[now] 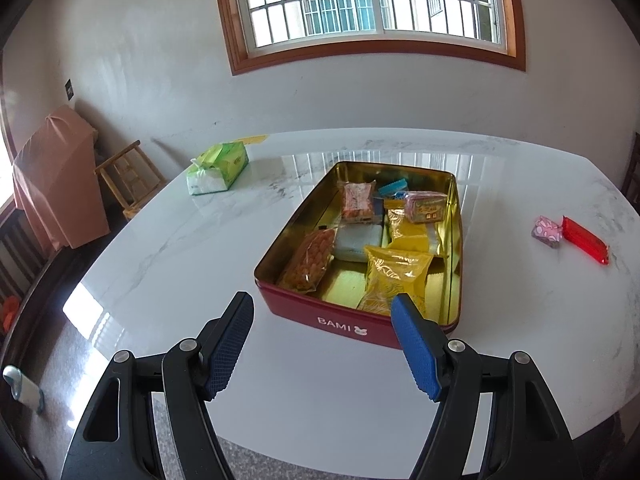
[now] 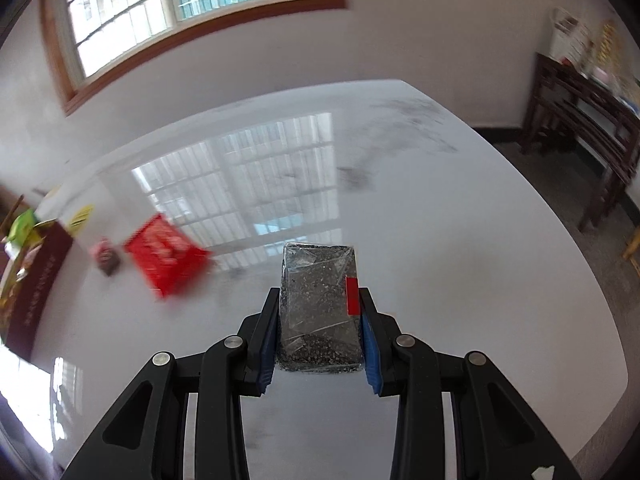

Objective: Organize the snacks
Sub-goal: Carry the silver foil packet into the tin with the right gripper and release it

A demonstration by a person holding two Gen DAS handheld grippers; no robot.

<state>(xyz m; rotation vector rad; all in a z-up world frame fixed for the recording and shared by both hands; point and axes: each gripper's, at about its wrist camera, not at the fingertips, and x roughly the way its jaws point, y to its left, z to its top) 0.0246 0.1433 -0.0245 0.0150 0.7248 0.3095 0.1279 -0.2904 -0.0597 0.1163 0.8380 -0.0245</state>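
A red BAMI tin (image 1: 332, 322) with a gold inside stands open on the white marble table (image 1: 200, 240) and holds several wrapped snacks, among them a yellow packet (image 1: 394, 276). My left gripper (image 1: 322, 308) is open and empty just in front of the tin's near wall. My right gripper (image 2: 319, 300) is shut on a clear-wrapped dark sesame snack bar (image 2: 318, 308) and holds it above the table. A red packet (image 1: 585, 240) and a small pink wrapped sweet (image 1: 546, 232) lie on the table right of the tin; they show blurred in the right wrist view, the packet (image 2: 166, 258) and sweet (image 2: 106, 256).
A green tissue pack (image 1: 218, 168) lies at the table's far left. A wooden stool (image 1: 130, 178) and a covered object (image 1: 60, 184) stand beyond the left edge. A dark wooden shelf (image 2: 588, 120) stands by the wall on the right. The tin's side (image 2: 32, 288) shows at far left.
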